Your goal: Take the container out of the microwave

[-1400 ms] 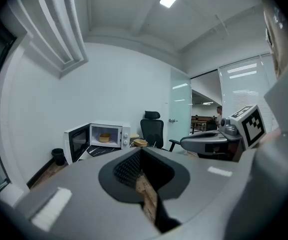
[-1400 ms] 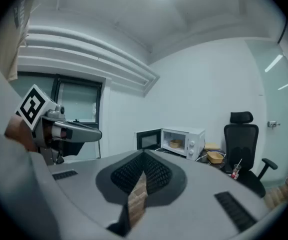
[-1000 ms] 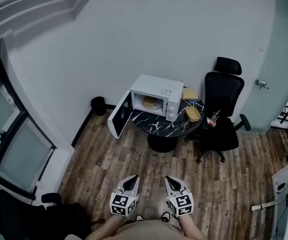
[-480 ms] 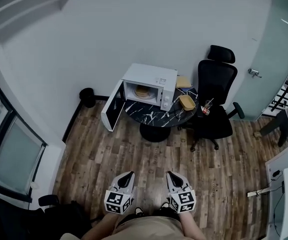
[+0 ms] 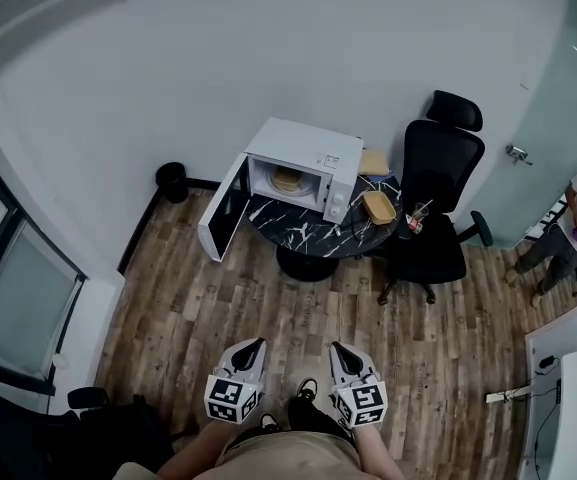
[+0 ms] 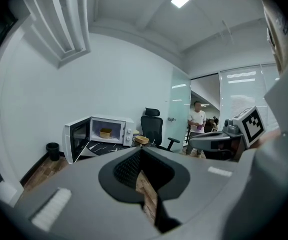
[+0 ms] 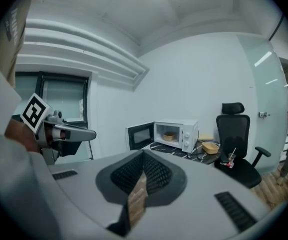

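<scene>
A white microwave [image 5: 304, 171] stands on a round black marble table [image 5: 313, 236] across the room, its door [image 5: 218, 216] swung open to the left. Inside sits a tan round container [image 5: 287, 179], also visible in the left gripper view [image 6: 105, 132] and the right gripper view [image 7: 169, 136]. My left gripper [image 5: 255, 344] and right gripper [image 5: 337, 348] are held side by side close to my body, far from the microwave. Both are shut with nothing in them, and their tips [image 6: 141, 152] [image 7: 144, 155] point toward the table.
A black office chair [image 5: 436, 203] stands right of the table. On the table are a second tan container [image 5: 378, 205], a flat tan one [image 5: 373, 161] and a cup with a straw [image 5: 413, 224]. A black bin [image 5: 171, 178] sits by the wall. A person [image 5: 574, 218] stands at right.
The head view has shifted a little while both grippers stay low by my body. A person has come into view at the right edge. The microwave and container are unchanged.
</scene>
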`<state>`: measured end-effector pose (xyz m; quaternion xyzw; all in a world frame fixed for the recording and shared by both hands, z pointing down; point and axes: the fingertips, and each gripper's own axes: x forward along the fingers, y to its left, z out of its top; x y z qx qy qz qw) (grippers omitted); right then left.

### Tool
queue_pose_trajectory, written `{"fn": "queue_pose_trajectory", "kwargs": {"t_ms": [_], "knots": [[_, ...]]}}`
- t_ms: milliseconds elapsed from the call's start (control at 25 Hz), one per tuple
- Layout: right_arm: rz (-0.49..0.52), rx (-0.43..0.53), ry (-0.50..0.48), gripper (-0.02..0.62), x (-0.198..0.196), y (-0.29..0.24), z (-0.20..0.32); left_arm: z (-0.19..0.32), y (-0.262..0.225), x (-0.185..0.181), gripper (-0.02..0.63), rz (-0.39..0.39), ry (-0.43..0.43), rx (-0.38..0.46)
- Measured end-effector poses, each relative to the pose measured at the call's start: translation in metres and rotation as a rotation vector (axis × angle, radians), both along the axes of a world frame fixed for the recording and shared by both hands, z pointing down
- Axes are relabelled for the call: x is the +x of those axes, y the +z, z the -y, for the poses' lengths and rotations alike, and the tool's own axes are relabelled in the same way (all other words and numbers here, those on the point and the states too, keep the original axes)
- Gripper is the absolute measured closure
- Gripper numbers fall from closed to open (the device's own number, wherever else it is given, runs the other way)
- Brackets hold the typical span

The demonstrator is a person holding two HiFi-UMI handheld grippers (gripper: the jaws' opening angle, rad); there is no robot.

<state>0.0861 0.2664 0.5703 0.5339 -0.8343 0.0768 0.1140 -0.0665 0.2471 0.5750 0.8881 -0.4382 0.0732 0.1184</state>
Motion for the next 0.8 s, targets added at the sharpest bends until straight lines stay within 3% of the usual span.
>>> {"fn": "queue_pose_trajectory", "kwargs": {"t_ms": [400, 800], "knots": [[0.013, 0.06, -0.093, 0.586, 0.015, -0.012, 0.095, 0.083, -0.01, 0.027, 0.604, 0.019, -0.043, -0.002], [0.012, 0.044, -0.144, 0.586, 0.045, -0.003, 0.172, 0.155, -0.005, 0.052, 0.604, 0.013, -0.099, -0.033]]}}
